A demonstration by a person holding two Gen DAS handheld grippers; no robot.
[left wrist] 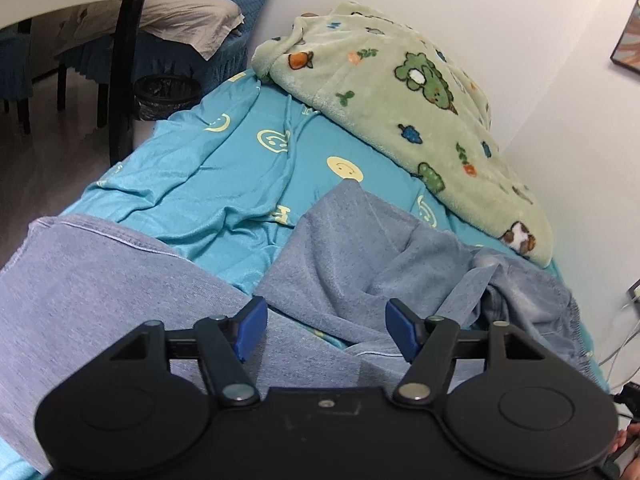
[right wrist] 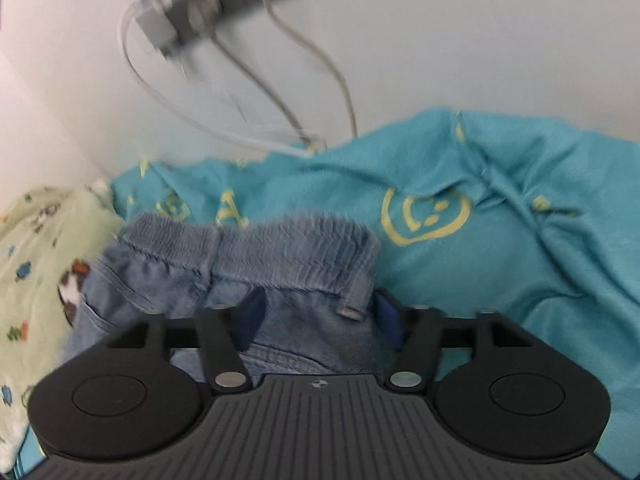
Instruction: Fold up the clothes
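While both tools hovered low over the bed, the left gripper (left wrist: 326, 330) stood with its blue pads well apart and nothing between them, the cloth lying below and beyond the tips. The right gripper (right wrist: 320, 320) also had its pads spread; denim showed in the gap, but the pads did not appear to press on it, so I judged it released rather than held.

Just beyond the right gripper lay the waistband (right wrist: 256, 244) of the jeans (left wrist: 360, 264), its gathered elastic running left to right across that view, with a belt loop (right wrist: 354, 300) near the right pad. From the left wrist view the same garment spread over the teal sheet (left wrist: 208, 184): one leg (left wrist: 100, 280) reached toward the near left, another bunched fold rose in the middle, and the waist end lay rumpled at the right. Its long axis therefore ran roughly left to right across the bed, waist toward the wall side.

As a judgement, folding was at an early stage: the legs were not stacked, no neat crease showed, and the cloth remained wrinkled. Smoothing, laying leg on leg and folding lengthwise all seemed left to do.

Farther off, a green fleece blanket (left wrist: 400, 92) lay against the white wall (left wrist: 500, 20), and cables (right wrist: 248, 80) hung from a socket there.
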